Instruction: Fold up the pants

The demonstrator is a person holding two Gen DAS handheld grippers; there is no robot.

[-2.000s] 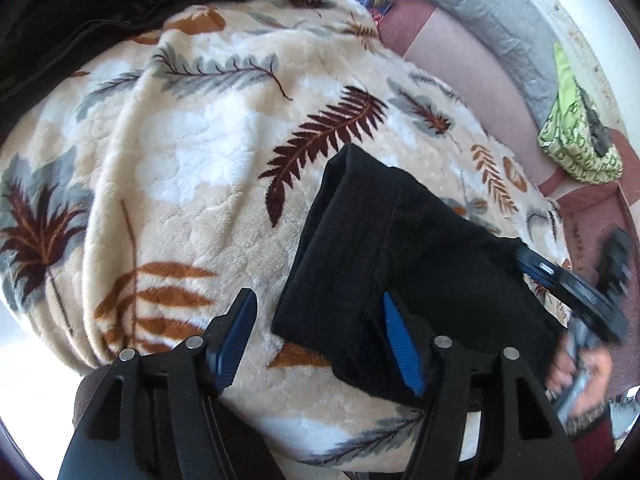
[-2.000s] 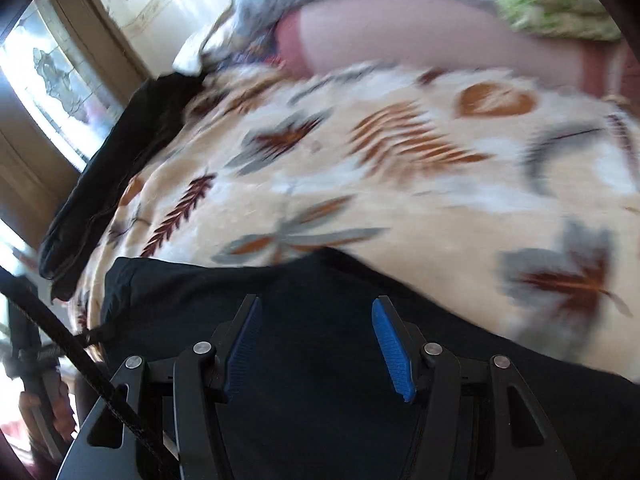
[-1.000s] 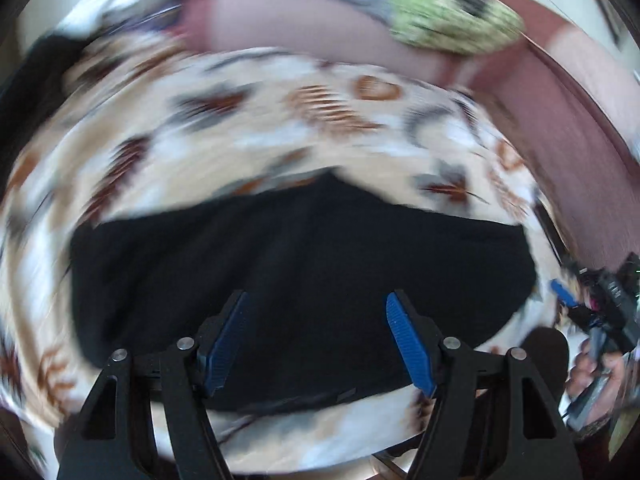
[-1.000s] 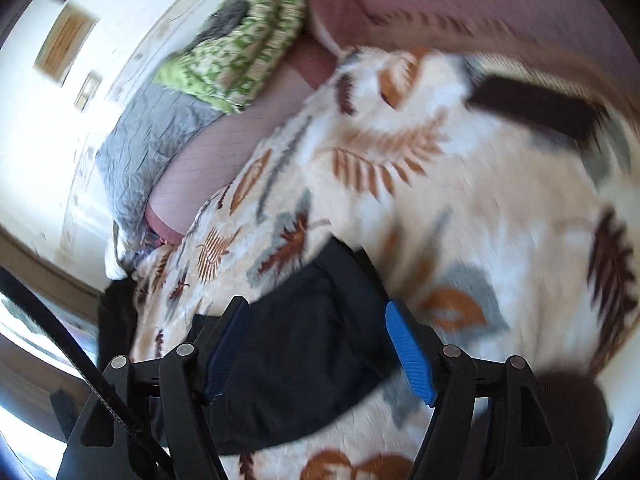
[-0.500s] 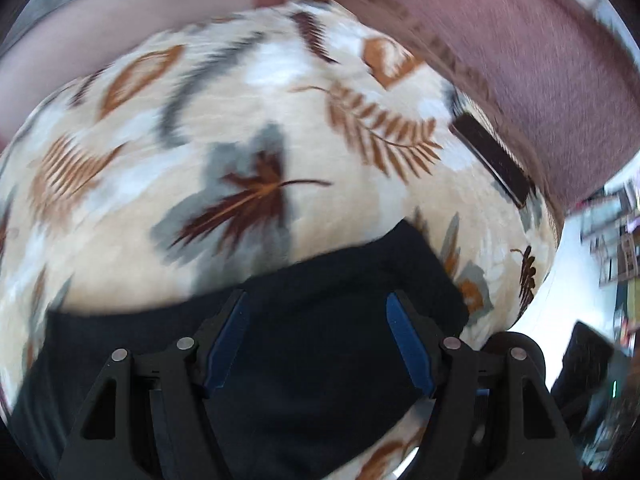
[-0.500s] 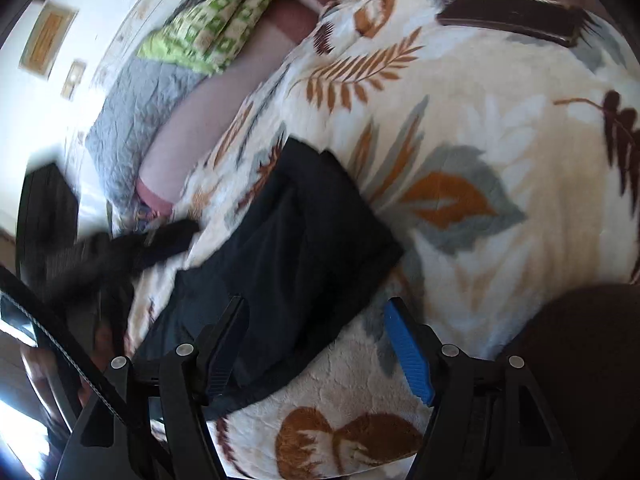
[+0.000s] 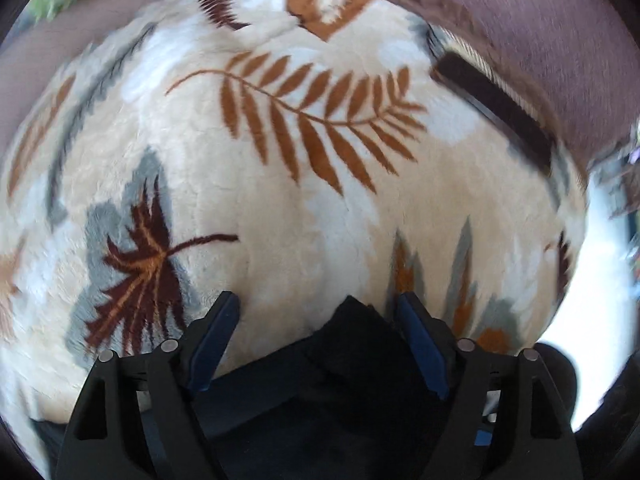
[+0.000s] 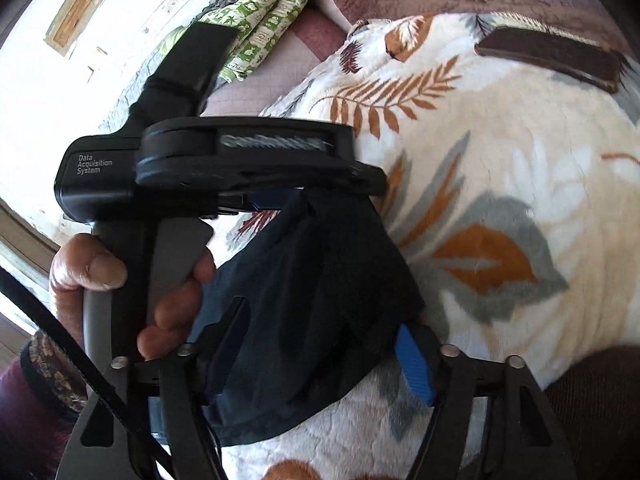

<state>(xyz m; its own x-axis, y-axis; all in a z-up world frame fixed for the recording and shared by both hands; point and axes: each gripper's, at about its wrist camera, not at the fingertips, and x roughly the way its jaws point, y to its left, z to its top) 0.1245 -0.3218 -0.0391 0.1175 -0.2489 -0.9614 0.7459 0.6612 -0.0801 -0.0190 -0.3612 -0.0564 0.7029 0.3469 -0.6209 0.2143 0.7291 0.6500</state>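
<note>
The black pants (image 8: 320, 280) lie folded on a cream leaf-print blanket (image 8: 500, 168). In the left wrist view my left gripper (image 7: 320, 332) is open, and a corner of the pants (image 7: 352, 344) sits between its blue pads. In the right wrist view my right gripper (image 8: 316, 356) is open, with the pants' edge lying between its fingers. The left gripper (image 8: 276, 198) shows there too, held by a hand, reaching over the far end of the pants.
A dark flat rectangular object (image 7: 496, 108) lies on the blanket near its far edge and shows in the right wrist view (image 8: 548, 58) as well. A maroon sofa surface (image 7: 520, 8) lies behind. A green patterned cloth (image 8: 264, 8) is at the back.
Both grippers swung round from the pants' long side to one end. The left gripper came in close over the pants' corner; the right now has the pants' edge between its fingers.
</note>
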